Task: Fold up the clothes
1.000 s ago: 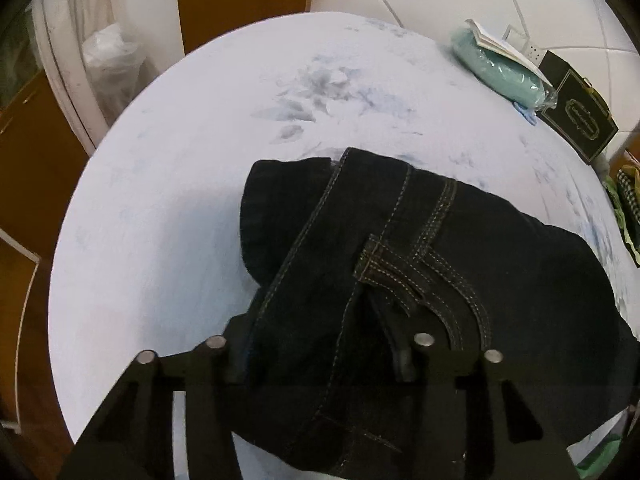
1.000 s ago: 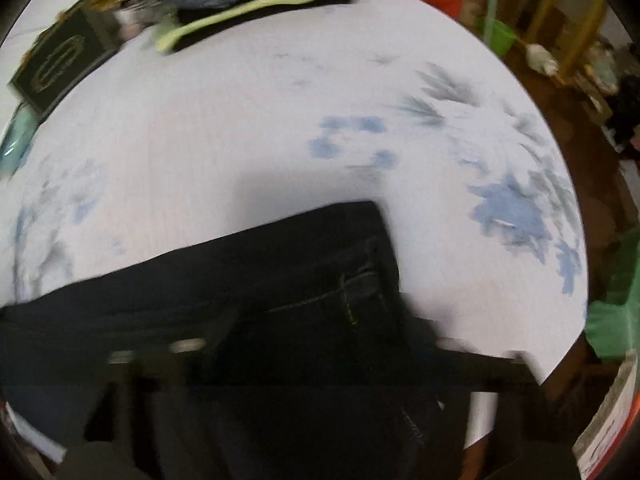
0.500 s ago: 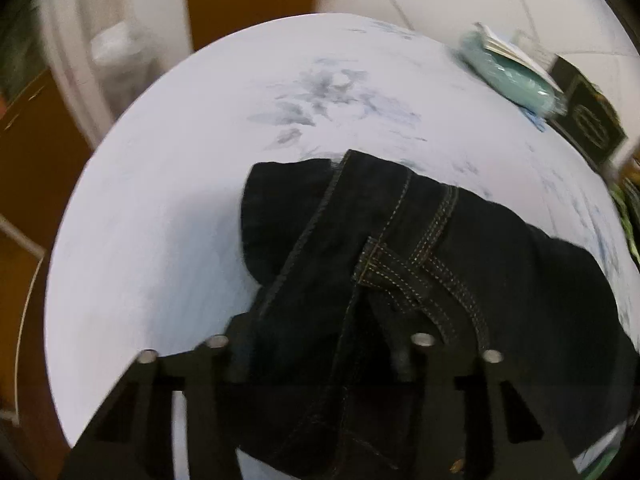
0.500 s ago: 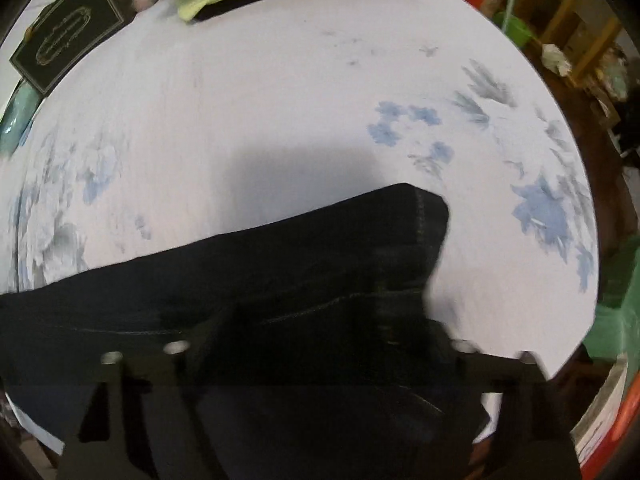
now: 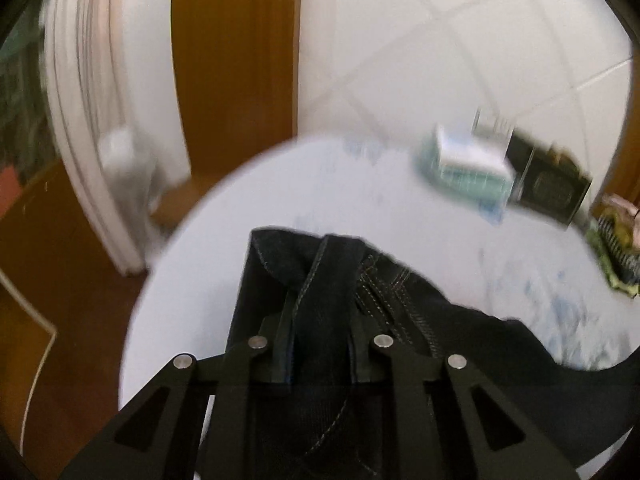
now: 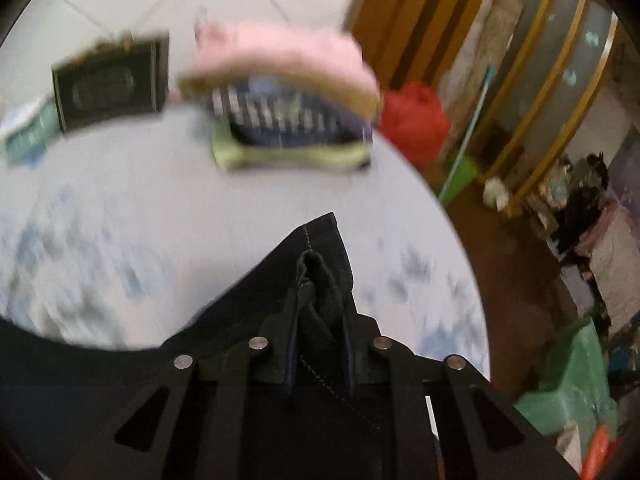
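Observation:
A pair of dark blue jeans (image 5: 320, 280) with pale stitching hangs between my two grippers above the round table with the white, blue-flowered cloth (image 5: 240, 208). My left gripper (image 5: 320, 344) is shut on the waistband end of the jeans, fabric bunched between its fingers. My right gripper (image 6: 320, 344) is shut on the other end of the jeans (image 6: 320, 248), a folded corner standing up between its fingers. The cloth between them sags low across both views.
A stack of folded clothes (image 6: 288, 112) with a pink one on top sits at the table's far side. A dark box (image 6: 108, 84) and a teal packet (image 5: 464, 168) stand near the tiled wall. A wooden door (image 5: 236, 60) is behind. Floor clutter lies to the right (image 6: 580, 200).
Both grippers have closed on the jeans and lifted them off the table, tilting the cameras up toward the wall. The jeans lay flat before; now they hang between the grippers.

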`<state>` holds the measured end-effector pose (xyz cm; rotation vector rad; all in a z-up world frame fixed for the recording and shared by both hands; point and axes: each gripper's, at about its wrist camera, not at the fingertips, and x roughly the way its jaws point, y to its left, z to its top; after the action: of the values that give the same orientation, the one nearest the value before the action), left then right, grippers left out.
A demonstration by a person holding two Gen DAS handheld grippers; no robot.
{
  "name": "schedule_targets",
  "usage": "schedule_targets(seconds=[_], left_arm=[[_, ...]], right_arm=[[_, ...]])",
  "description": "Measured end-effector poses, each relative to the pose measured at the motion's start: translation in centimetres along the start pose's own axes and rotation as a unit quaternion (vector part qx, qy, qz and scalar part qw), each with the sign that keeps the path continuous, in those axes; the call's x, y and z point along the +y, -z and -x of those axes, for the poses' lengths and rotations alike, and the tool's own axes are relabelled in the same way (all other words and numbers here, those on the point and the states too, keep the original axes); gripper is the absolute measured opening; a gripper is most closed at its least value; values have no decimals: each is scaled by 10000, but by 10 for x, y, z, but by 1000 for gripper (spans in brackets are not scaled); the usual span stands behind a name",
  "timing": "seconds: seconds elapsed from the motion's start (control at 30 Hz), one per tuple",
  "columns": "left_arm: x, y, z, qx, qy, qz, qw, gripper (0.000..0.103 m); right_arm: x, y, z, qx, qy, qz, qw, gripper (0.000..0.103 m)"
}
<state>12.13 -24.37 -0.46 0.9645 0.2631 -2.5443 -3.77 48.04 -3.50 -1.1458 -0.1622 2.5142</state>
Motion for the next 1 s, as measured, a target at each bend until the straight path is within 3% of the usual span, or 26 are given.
schedule_targets(seconds=[0.07,0.13,0.3,0.43,0.5,0.57,0.63,0.7,0.77,0.87,1.0], left_arm=[[8,-26,11,-333,-73,-11,9994,17],[29,-39,6,-344,-110,189,9992,17],[56,-32,-54,275,-223,355,9987,18],[59,-17,-118,882,-309,387,9949,22],[55,-11,-161,1394,-546,348,9881,32],[55,-9,-168,1577,-628,297,9850,35],[62,-15,-148,1380,-584,392,9879,51],[68,-21,-122,1095,-544,544,9910,75],[73,-23,-107,1024,-460,691,9913,78],[66,-12,-108,1137,-529,505,9908,78],[55,6,-120,1421,-544,526,9870,78]], right_arm=[[10,-20,10,-287,-100,-76,9995,17],[20,-42,9,-460,-205,-183,9986,17],[48,-49,-28,26,-490,-275,9984,17],[56,-34,-98,539,-692,-316,9956,21],[61,-27,-127,905,-663,-464,9926,41],[58,-21,-132,1053,-700,-615,9901,51],[47,-14,-120,956,-838,-800,9887,59],[29,-6,-106,847,-996,-1087,9854,85],[7,5,-97,782,-1204,-1516,9780,91],[-16,27,-99,842,-1566,-2071,9620,94],[-11,41,-118,1124,-1615,-1956,9607,95]])
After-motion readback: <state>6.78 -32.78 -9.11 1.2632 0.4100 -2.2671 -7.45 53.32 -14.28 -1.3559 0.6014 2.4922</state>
